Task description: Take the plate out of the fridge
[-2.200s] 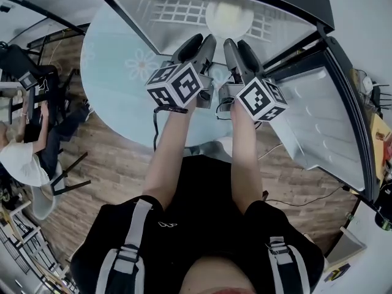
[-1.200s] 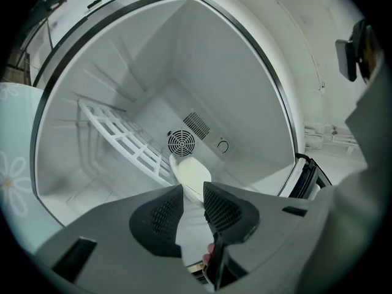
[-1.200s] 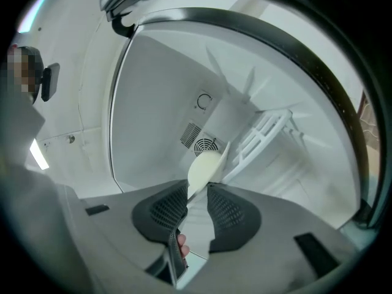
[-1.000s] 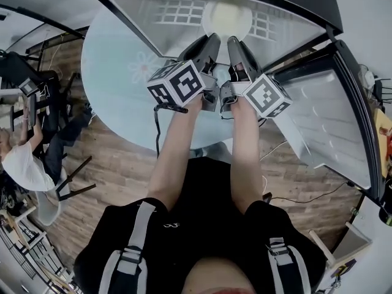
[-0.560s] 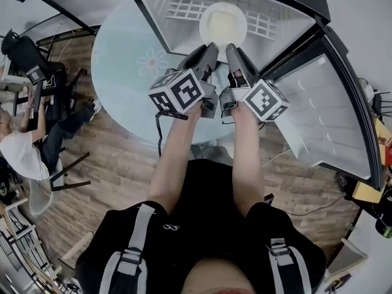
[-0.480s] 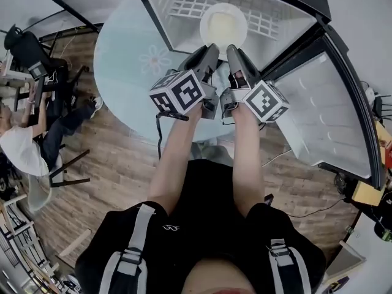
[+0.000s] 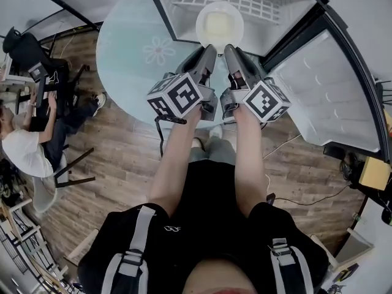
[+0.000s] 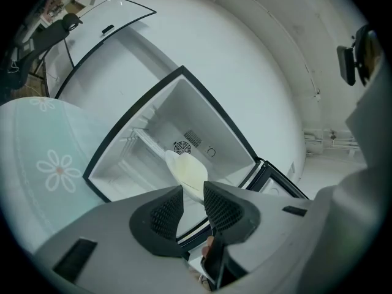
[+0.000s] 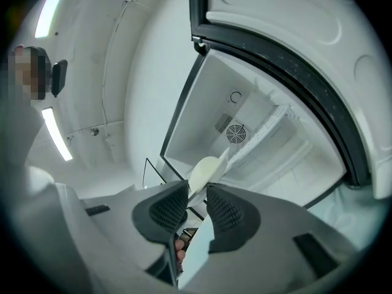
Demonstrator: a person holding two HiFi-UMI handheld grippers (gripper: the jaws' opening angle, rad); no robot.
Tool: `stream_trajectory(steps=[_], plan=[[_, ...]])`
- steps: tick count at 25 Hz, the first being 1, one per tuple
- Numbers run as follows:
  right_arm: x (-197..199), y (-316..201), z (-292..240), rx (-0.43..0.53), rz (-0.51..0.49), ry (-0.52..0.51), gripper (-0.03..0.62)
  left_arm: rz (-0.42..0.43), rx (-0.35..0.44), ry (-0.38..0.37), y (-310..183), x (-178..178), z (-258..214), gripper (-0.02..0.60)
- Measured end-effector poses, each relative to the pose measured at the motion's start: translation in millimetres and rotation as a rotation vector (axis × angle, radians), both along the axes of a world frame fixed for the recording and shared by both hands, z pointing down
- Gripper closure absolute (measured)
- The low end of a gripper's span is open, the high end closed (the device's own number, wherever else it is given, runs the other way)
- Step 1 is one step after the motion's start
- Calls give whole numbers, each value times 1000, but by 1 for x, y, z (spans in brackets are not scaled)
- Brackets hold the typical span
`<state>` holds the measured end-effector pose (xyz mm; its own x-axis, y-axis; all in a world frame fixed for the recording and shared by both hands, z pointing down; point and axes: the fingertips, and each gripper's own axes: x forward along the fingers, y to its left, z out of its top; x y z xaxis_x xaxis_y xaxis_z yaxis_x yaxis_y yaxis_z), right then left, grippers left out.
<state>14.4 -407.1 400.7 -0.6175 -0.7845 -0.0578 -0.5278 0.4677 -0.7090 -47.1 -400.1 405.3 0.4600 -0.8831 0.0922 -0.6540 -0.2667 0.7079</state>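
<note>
Fridge [image 7: 184,17] open at frame top; left gripper [image 7: 210,49] and right gripper [image 7: 228,49] clamp the plate [image 7: 219,23], seemingly half withdrawn.

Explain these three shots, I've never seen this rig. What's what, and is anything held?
There is no robot here. A person holds a two-jaw gripper in each hand, and the cubes with square markers are part of those grippers. The top-down picture comes from a camera on the person's head. The other two cameras ride on the left gripper and the right gripper, each looking along its own jaws. Ahead is an open fridge with its door swung to the right, next to a pale round table with a daisy print. Both grippers appear closed on the near rim of a white plate at the fridge's mouth.
</note>
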Motion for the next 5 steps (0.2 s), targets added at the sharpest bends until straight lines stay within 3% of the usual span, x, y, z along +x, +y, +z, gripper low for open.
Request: stream_trajectory(steps=[5], plan=[[-14, 29, 16, -12, 8, -20, 493, 25, -19, -10, 27, -15, 15, 482]])
